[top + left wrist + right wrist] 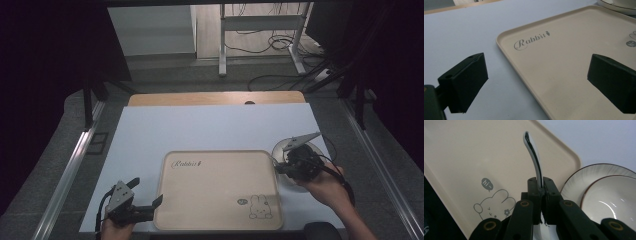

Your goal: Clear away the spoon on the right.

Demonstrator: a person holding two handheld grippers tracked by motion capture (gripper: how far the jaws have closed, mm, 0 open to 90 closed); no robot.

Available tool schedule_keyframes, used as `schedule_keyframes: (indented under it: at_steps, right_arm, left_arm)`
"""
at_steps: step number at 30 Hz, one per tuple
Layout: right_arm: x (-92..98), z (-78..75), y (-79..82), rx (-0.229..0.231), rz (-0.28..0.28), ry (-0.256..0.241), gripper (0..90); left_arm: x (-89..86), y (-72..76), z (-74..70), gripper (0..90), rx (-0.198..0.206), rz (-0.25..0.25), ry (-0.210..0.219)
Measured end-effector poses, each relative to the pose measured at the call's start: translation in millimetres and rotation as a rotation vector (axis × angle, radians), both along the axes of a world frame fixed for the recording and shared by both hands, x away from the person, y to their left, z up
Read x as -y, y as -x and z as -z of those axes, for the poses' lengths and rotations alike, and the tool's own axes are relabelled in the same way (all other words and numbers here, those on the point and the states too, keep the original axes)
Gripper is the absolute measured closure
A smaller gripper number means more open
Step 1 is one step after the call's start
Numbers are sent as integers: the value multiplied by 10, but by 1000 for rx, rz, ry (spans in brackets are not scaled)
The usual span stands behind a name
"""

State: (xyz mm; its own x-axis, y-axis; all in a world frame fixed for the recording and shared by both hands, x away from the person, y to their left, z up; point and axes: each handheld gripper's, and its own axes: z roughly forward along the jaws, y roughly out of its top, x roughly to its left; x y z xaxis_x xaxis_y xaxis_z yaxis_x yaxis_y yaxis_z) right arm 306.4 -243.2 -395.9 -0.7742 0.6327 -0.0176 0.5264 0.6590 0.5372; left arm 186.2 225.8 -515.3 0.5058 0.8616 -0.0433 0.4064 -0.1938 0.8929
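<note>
A beige tray (217, 192) with a rabbit drawing lies at the table's front middle. Just right of it stand a white plate (574, 182) and a bowl (616, 202) on it, both with a dark rim. My right gripper (541, 183) is shut on a glossy white spoon (532, 152), whose handle juts out over the tray's right edge. In the high view the right gripper (280, 167) hovers above the plate (280, 148). My left gripper (146, 192) is open at the tray's front left corner. Its jaws straddle the tray's left rim (506, 53) with nothing between them.
The tray rests on a white sheet (210, 127) over a wooden table (215, 97). Metal rails (67, 172) run along both sides. Behind the table stand a metal frame (260, 30) and loose cables (280, 42) on the floor.
</note>
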Motion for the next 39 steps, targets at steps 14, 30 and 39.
schedule_keyframes:
  at_steps: [14,30,39]
  right_arm:
    - [-330,325,-92,-69,-47,98,863]
    - [-592,580,-208,-107,-77,115,863]
    - [-613,726,-237,-132,-75,88,848]
  left_arm:
    - [-4,3,-5,28,1,0,2]
    - [-10,5,-8,28,3,0,3]
    - [-11,5,-9,28,3,0,3]
